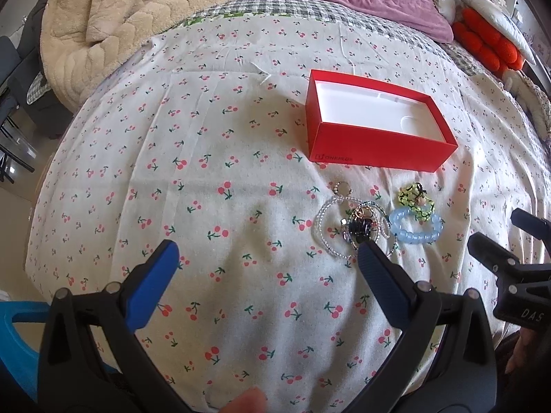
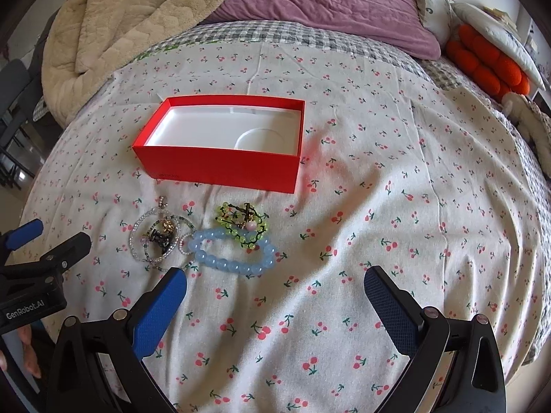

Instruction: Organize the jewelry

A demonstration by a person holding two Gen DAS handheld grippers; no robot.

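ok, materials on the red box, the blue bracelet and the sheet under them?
Red box: looks like matte cardboard, with sharp folded edges, thin walls and a white moulded insert.
Blue bracelet: translucent glossy beads, plastic or glass; the look leaves it open.
Sheet: woven cotton-like fabric with a cherry print, matte, with creases and soft folds.

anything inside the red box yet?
No jewelry. The red box shows only its white molded insert with a round recess. The near wall hides a strip of the floor, and whatever lies under the insert cannot be seen.
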